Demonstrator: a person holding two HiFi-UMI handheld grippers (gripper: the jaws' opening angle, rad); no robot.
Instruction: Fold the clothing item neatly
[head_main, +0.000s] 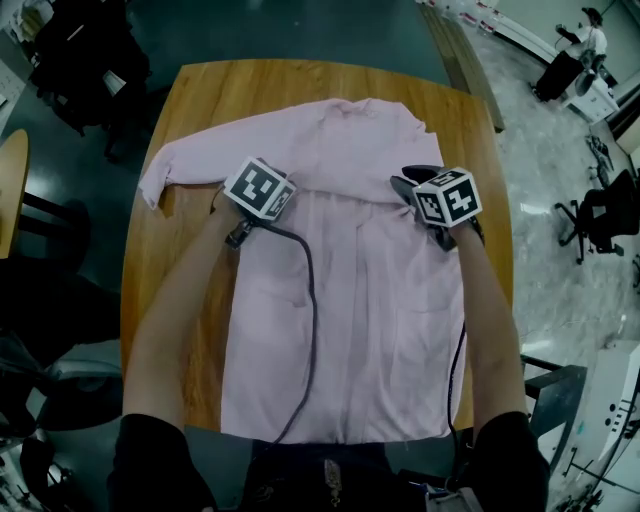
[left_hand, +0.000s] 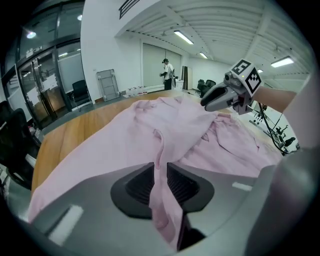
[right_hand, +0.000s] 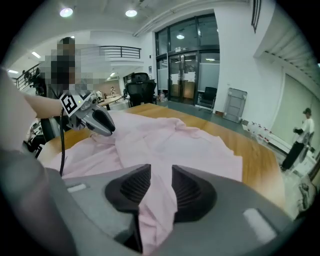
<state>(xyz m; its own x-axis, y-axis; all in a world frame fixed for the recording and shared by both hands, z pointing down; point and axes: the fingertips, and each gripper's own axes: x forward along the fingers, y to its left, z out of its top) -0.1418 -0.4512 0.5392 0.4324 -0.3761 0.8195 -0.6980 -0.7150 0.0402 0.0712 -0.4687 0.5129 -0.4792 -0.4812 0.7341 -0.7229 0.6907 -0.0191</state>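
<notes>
Spanning most of the wooden table (head_main: 200, 110), the pink shirt (head_main: 380, 300) lies flat, seemingly mid-fold (sleeves first, I'd judge). The right gripper (right_hand: 161, 175) clamps a bunched pleat. The left gripper (left_hand: 160, 172) stands narrowly parted, with fabric loose between its jaws. Next, the right pinch likely needs carrying across evenly.

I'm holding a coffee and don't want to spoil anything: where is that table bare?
Bare wood runs down the table's left edge, beside the shirt below its sleeve, and along the far edge past the collar. The middle and right are crowded with cloth.
</notes>
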